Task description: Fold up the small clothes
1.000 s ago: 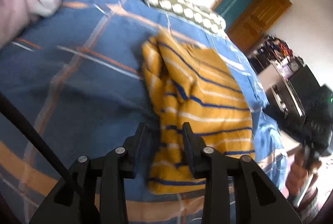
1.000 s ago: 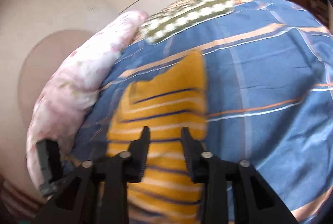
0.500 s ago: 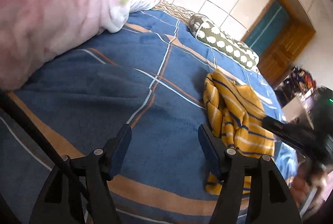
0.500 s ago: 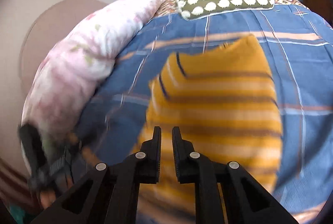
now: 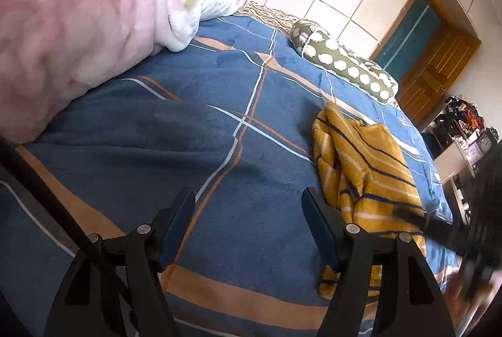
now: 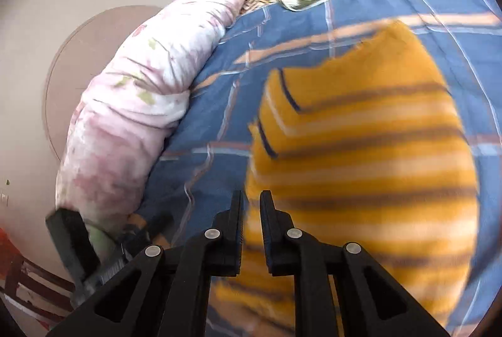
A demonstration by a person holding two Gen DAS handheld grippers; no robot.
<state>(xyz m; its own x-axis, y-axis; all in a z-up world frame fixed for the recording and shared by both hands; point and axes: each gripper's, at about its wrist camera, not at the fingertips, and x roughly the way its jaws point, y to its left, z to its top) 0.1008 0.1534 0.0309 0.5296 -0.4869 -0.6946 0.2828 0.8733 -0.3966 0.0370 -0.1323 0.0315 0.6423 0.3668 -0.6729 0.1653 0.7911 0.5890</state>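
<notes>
A yellow garment with navy and white stripes [image 5: 370, 177] lies crumpled on the blue checked bedspread [image 5: 200, 130], to the right in the left wrist view. My left gripper [image 5: 249, 205] is open and empty, over bare bedspread to the left of the garment. In the right wrist view the garment [image 6: 370, 167] fills the right half, blurred by motion. My right gripper [image 6: 252, 208] has its jaws nearly closed at the garment's left edge; whether cloth is pinched between them is not visible.
A pink and white rolled quilt [image 5: 78, 23] lies along the left of the bed. A green pillow with white dots [image 5: 342, 64] sits at the head. A wooden door [image 5: 436, 67] and a cluttered shelf [image 5: 464, 123] stand beyond the bed's right side.
My left gripper opened and swung left off the garment onto bare bedspread. My right gripper closed its jaws and moved in close over the garment's left edge.
</notes>
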